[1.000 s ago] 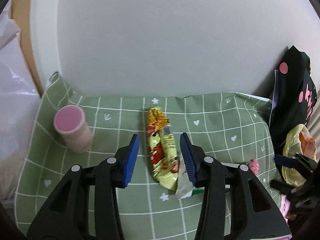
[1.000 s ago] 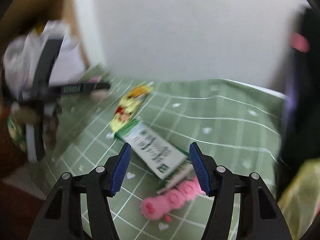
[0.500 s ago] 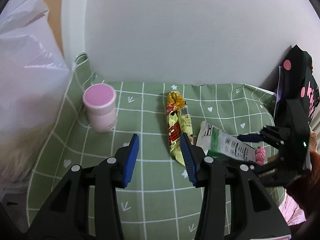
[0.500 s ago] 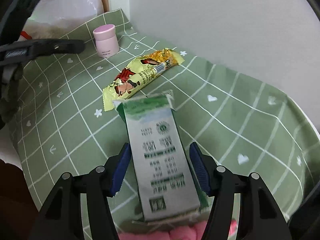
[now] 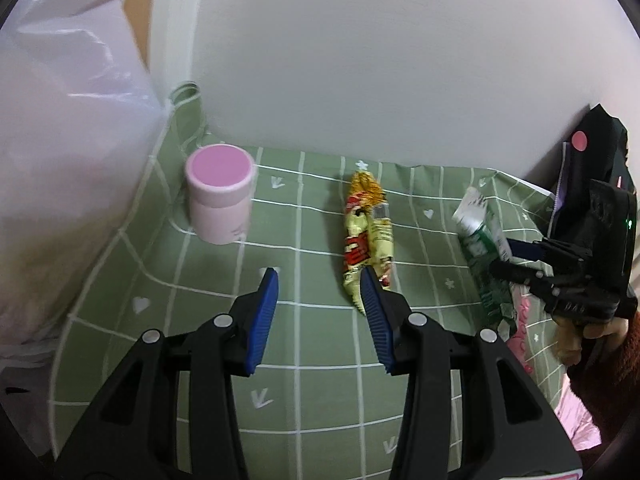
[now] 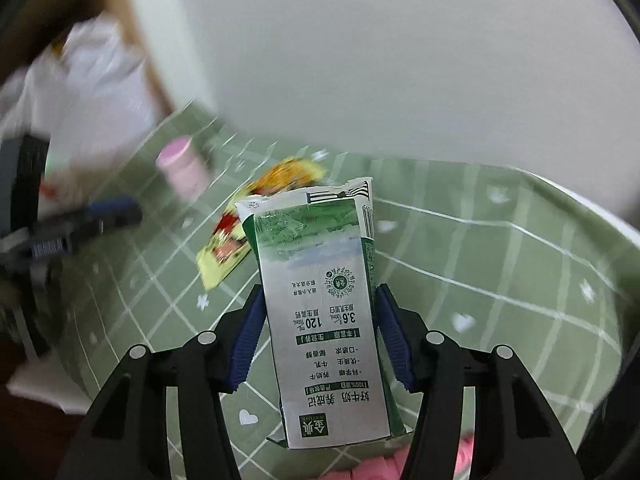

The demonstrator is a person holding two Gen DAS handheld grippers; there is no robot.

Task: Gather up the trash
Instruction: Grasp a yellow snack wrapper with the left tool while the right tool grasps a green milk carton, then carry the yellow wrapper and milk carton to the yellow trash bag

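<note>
While the right gripper comes down over the flattened green-and-white milk carton, its jaws have just been closing and the carton is between them; the blue pads look to touch both long edges, so I judge it pinches the carton, prob. to lift it as trash. Seen from the left wrist, the carton lies on the green checked cloth, near the right edge, partly over something pink. The left gripper hangs half spread w/ nothing between the pads; its right pad sits just beside the lower end of the yellow snack wrapper, which is in the middle of the cloth, so this one seems next. Both grippers point steeply down twd. the cloth. A pink jar stands upright at the back left, and the white plastic bag waits beside it, maybe for the trash.
</note>
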